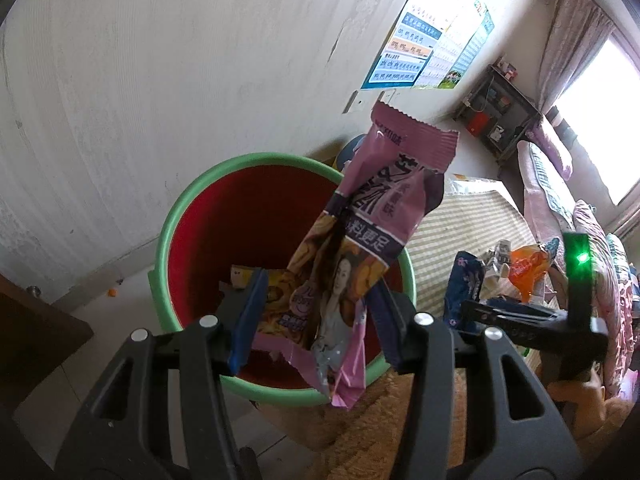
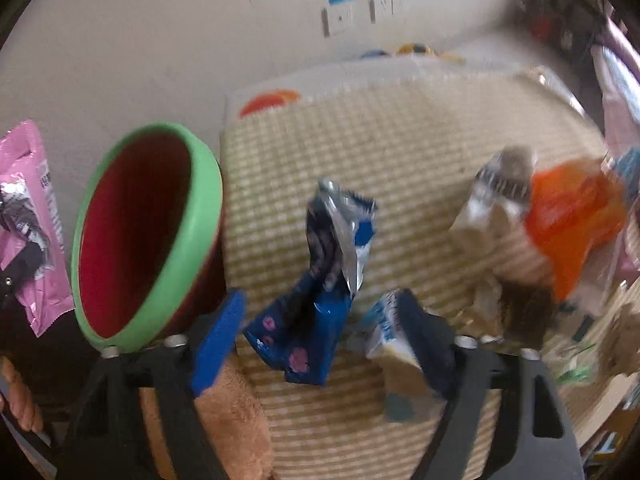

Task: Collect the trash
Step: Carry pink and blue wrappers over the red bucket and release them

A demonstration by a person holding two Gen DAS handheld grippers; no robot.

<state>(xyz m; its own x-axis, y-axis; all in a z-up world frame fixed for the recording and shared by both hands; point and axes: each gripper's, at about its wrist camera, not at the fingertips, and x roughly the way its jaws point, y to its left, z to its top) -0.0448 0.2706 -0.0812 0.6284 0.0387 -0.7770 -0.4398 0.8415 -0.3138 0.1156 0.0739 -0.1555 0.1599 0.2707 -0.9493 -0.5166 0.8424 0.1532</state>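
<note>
In the left wrist view my left gripper (image 1: 316, 322) is shut on a pink snack wrapper (image 1: 372, 216), which stands up between the blue pads right over a red bucket with a green rim (image 1: 168, 236). A yellow wrapper (image 1: 240, 276) lies inside the bucket. In the right wrist view, which is blurred, my right gripper (image 2: 322, 340) is open above a checked mat (image 2: 400, 140). A crumpled dark blue wrapper (image 2: 312, 312) lies between its pads. A small white and blue wrapper (image 2: 386, 332) rests against the right finger (image 2: 424, 340). The bucket (image 2: 196, 216) is to the left.
An orange wrapper (image 2: 568, 224) and a silvery white wrapper (image 2: 492, 208) lie on the mat at the right. A brown plush thing (image 2: 232, 412) sits at the mat's near edge by the bucket. A hand (image 2: 16, 396) shows at the far left. A white wall (image 1: 160, 80) stands behind.
</note>
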